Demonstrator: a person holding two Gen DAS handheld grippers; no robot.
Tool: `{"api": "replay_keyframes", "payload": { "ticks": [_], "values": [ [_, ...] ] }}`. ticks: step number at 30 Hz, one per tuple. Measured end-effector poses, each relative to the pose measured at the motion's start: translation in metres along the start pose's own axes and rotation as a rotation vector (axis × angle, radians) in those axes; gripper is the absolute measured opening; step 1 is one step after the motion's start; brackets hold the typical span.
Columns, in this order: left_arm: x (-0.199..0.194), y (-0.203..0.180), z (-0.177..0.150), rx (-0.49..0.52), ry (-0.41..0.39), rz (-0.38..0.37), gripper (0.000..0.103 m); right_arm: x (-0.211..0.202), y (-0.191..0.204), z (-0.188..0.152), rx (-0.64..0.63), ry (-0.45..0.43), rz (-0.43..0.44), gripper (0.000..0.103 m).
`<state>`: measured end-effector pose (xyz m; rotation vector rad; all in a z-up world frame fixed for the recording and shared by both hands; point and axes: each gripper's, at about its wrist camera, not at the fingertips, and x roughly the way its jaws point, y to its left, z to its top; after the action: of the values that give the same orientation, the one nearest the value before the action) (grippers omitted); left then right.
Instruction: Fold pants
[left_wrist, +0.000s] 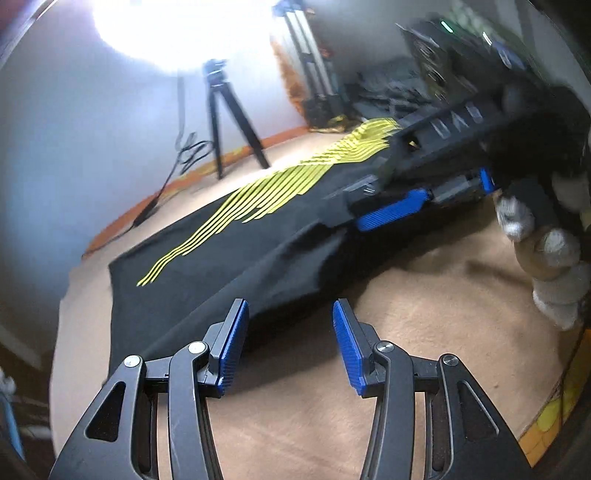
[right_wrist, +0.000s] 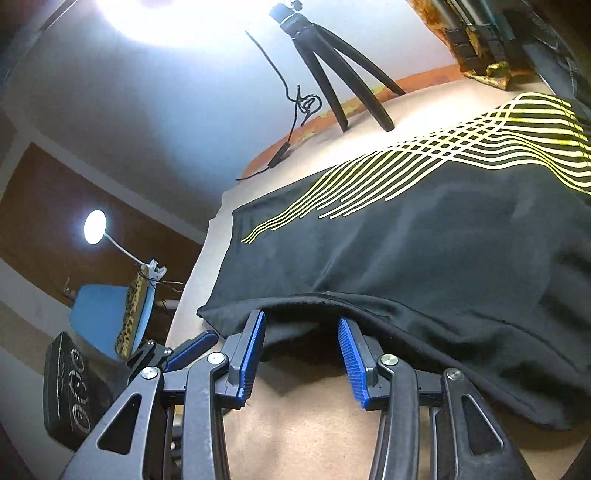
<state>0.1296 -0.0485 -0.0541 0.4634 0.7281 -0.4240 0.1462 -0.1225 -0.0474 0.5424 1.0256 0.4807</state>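
Black pants (left_wrist: 229, 258) with yellow stripes (left_wrist: 280, 184) lie flat on a tan surface (left_wrist: 424, 314); they also show in the right wrist view (right_wrist: 424, 240). My left gripper (left_wrist: 290, 314) is open and empty at the near hem edge of the pants. My right gripper (right_wrist: 301, 325) is open, its blue pads (right_wrist: 351, 354) either side of a raised fold of the near pants edge. The right gripper also shows in the left wrist view (left_wrist: 391, 210), low over the pants, held by a gloved hand (left_wrist: 546, 251).
A black tripod (left_wrist: 229, 122) with a dangling cable (right_wrist: 291, 107) stands on the far side of the surface. A bright light glares above. A blue chair (right_wrist: 107, 314) and a desk lamp (right_wrist: 96, 221) stand left of the surface. Clutter sits at the far right.
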Motion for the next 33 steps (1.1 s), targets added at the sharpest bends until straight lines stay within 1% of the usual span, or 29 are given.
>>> {"api": "replay_keyframes", "payload": {
  "ticks": [2, 5, 7, 8, 9, 10, 11, 12, 13, 14, 15, 17, 20, 23, 24, 26, 28, 29, 30, 32, 33],
  "values": [
    [0.009, -0.005, 0.002, 0.046, 0.013, 0.012, 0.046, 0.000, 0.000, 0.001, 0.003, 0.001, 0.001, 0.044],
    [0.023, -0.004, 0.006, 0.074, 0.031, 0.048, 0.046, -0.002, -0.001, 0.001, 0.003, -0.001, 0.003, 0.044],
    [0.028, -0.005, 0.008, 0.103, 0.027, 0.069, 0.046, -0.005, -0.002, 0.001, 0.008, -0.002, 0.007, 0.044],
    [0.030, -0.005, 0.009, 0.114, 0.027, 0.067, 0.046, -0.008, -0.004, 0.000, 0.011, -0.003, 0.004, 0.044],
    [0.030, -0.004, 0.010, 0.115, 0.026, 0.062, 0.040, -0.011, -0.005, 0.000, 0.013, -0.005, 0.003, 0.044],
    [0.030, -0.001, 0.010, 0.108, 0.025, 0.037, 0.034, -0.014, -0.006, 0.000, 0.015, -0.007, 0.000, 0.044],
    [0.031, 0.001, 0.010, 0.104, 0.030, 0.021, 0.020, -0.020, -0.008, -0.001, 0.019, -0.011, -0.004, 0.044],
    [0.030, 0.002, 0.009, 0.100, 0.035, 0.003, 0.016, -0.028, -0.011, -0.002, 0.026, -0.017, -0.013, 0.044],
    [0.029, 0.003, 0.008, 0.100, 0.035, -0.010, 0.015, -0.033, -0.012, -0.003, 0.032, -0.021, -0.022, 0.045],
    [0.026, 0.002, 0.007, 0.101, 0.035, -0.022, 0.011, -0.043, -0.017, -0.006, 0.045, -0.032, -0.045, 0.049],
    [0.024, 0.001, 0.007, 0.101, 0.034, -0.028, 0.011, -0.050, -0.020, -0.009, 0.056, -0.042, -0.066, 0.058],
    [0.014, -0.001, 0.004, 0.100, 0.025, -0.050, 0.010, -0.065, -0.028, -0.016, 0.093, -0.066, -0.121, 0.066],
    [0.004, -0.005, -0.004, 0.100, 0.029, -0.088, 0.009, -0.086, -0.052, -0.033, 0.178, -0.085, -0.196, 0.066],
    [-0.001, -0.009, -0.013, 0.109, 0.048, -0.123, 0.009, -0.099, -0.077, -0.044, 0.257, -0.088, -0.230, 0.066],
    [-0.001, -0.011, -0.017, 0.115, 0.059, -0.130, 0.007, -0.101, -0.083, -0.045, 0.268, -0.090, -0.246, 0.066],
    [0.001, -0.012, -0.022, 0.124, 0.080, -0.130, 0.007, -0.107, -0.092, -0.043, 0.276, -0.116, -0.254, 0.064],
    [0.002, -0.012, -0.023, 0.115, 0.098, -0.149, 0.007, -0.111, -0.096, -0.036, 0.272, -0.141, -0.297, 0.064],
    [0.001, -0.011, -0.024, 0.109, 0.100, -0.156, 0.007, -0.112, -0.096, -0.033, 0.270, -0.150, -0.311, 0.064],
    [-0.003, -0.008, -0.023, 0.092, 0.095, -0.169, 0.007, -0.110, -0.098, -0.030, 0.274, -0.154, -0.312, 0.066],
    [-0.009, -0.001, -0.022, 0.061, 0.090, -0.189, 0.008, -0.109, -0.098, -0.028, 0.273, -0.165, -0.310, 0.067],
    [-0.014, 0.003, -0.021, 0.039, 0.081, -0.196, 0.013, -0.107, -0.097, -0.026, 0.266, -0.165, -0.311, 0.067]
  ]
}}
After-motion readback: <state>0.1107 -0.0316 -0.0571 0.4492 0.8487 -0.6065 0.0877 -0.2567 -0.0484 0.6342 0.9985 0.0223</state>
